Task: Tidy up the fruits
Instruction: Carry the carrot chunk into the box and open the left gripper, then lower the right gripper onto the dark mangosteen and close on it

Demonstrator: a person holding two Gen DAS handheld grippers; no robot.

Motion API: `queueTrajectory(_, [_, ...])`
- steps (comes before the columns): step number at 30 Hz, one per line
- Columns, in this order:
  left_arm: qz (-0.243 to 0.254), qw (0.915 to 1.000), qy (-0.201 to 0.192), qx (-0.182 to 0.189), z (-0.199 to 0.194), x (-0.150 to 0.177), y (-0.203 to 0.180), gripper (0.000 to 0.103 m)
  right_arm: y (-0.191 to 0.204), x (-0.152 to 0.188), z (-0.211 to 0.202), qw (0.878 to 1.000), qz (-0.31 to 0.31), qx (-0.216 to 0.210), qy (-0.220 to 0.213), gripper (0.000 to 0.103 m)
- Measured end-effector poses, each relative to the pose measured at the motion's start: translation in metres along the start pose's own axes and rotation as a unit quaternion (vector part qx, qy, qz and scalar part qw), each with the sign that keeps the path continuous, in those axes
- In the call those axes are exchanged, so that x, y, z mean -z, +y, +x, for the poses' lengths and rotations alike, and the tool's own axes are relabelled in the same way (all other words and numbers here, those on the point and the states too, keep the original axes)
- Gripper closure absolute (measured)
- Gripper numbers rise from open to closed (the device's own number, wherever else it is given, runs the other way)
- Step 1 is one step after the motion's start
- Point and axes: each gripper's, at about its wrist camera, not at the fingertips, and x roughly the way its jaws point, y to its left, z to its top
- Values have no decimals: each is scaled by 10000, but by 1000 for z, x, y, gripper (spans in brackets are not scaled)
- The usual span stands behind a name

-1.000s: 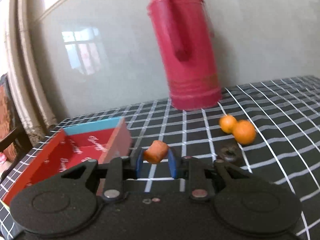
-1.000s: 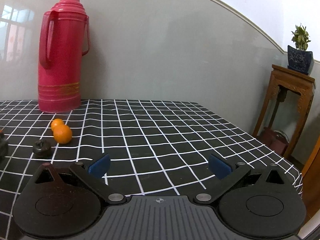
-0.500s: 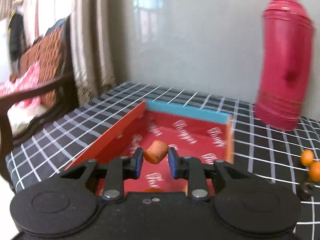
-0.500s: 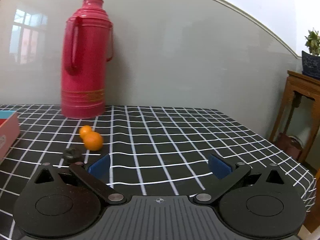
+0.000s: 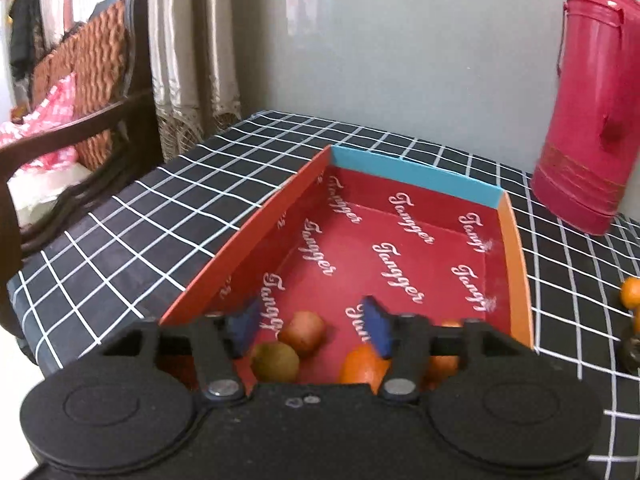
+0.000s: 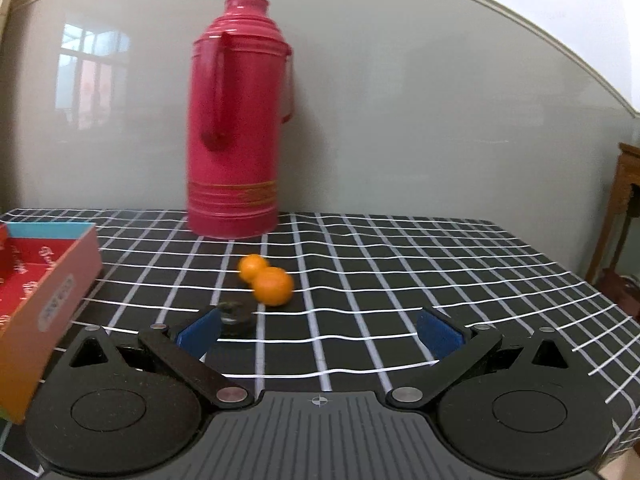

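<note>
The red cardboard box (image 5: pixel 256 216) printed with white lettering lies on the checked tablecloth. My left gripper (image 5: pixel 311 328) hovers over its near end with jaws opening and nothing pressed between the pads. Below the gap lie a reddish-orange fruit (image 5: pixel 302 332), a greenish-brown fruit (image 5: pixel 276 362) and an orange (image 5: pixel 362 364) on the box floor. My right gripper (image 6: pixel 318 336) stands open and empty above the cloth. Ahead of it sit two oranges (image 6: pixel 274 285) touching each other, and a small dark fruit (image 6: pixel 235 316) near its left fingertip. The box's corner (image 6: pixel 60 280) shows at the left.
A tall red thermos (image 6: pixel 236 120) stands against the wall behind the oranges, also at the right as the thermos (image 5: pixel 588 120). A wooden chair with cushions (image 5: pixel 80 80) and curtains (image 5: pixel 192 60) flank the table's left edge. A wooden stand (image 6: pixel 628 208) is beyond the right edge.
My left gripper swung left from beside the box to over it, then its jaws parted and the reddish-orange fruit dropped into the box. The right gripper's view panned left, bringing the box into sight.
</note>
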Motion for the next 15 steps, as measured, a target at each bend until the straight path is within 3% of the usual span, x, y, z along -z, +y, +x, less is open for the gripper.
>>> queueTrajectory(5, [115,9992,-251,275,-21,1,16,29,18,-2,2,9996,-11,-265,55,0])
queueTrajectory(15, [311,9957,-333,807,-38,5,36,29,46,3,28,9968,7,-634,491,0])
